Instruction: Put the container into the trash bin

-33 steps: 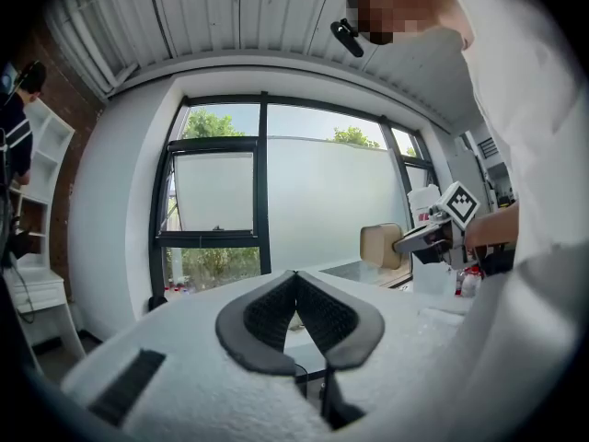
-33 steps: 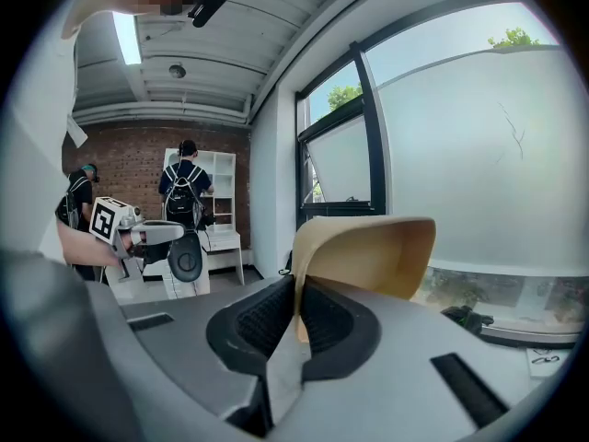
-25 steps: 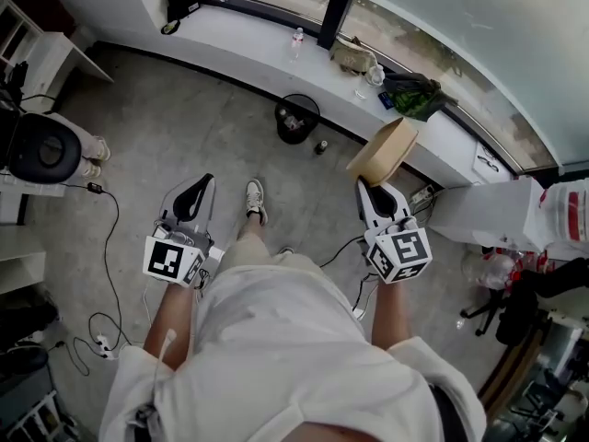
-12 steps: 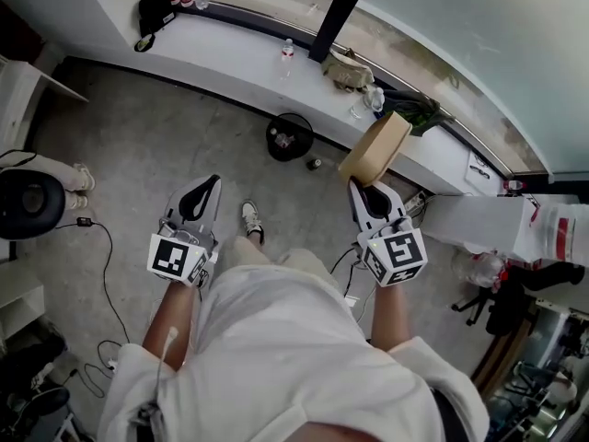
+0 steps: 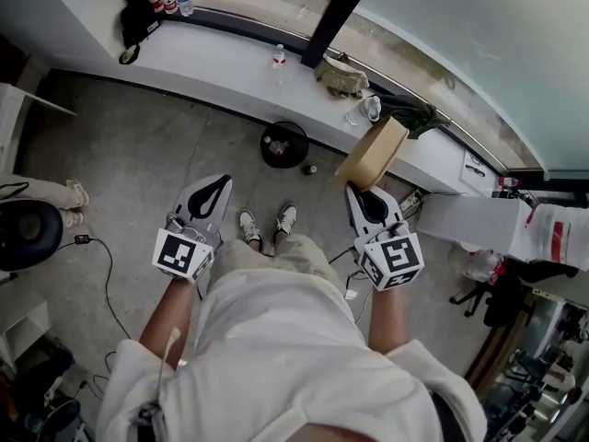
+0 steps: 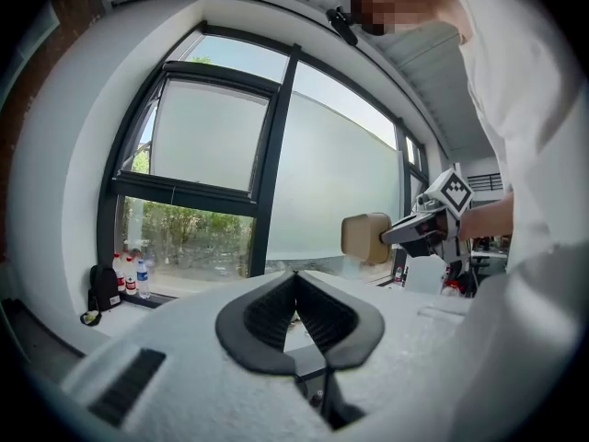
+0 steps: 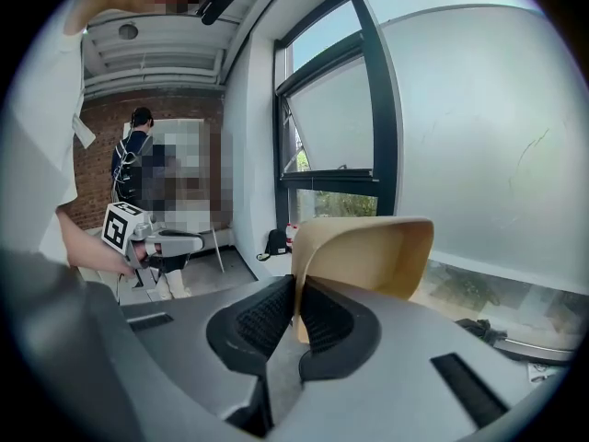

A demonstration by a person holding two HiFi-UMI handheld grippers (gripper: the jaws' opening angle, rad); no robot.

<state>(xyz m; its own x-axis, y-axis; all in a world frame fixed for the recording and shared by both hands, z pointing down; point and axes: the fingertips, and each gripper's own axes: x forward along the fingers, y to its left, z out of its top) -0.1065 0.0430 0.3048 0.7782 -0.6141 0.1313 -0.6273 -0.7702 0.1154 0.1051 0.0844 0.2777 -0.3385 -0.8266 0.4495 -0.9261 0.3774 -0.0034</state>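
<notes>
Along the far side of the room runs a long white window ledge (image 5: 221, 58), with grey concrete floor (image 5: 120, 145) below it and the person standing well back from it. At the foot of the ledge sits the round black trash bin (image 5: 282, 144), open-topped, with some rubbish already inside.

Up in the air, to the right of the bin and not yet over it, is the tan container (image 5: 375, 150) — a shallow, paper-like tub tipped on its side. The right gripper (image 5: 363, 191) has its jaws clenched on one thin wall of it, the wall pinched between the ribbed pads. The left gripper (image 5: 216, 190) is clenched on nothing and idle.

I judge this the carrying step: the next move calls for bringing the container above the bin's mouth — then letting the jaws part so it drops in.
</notes>
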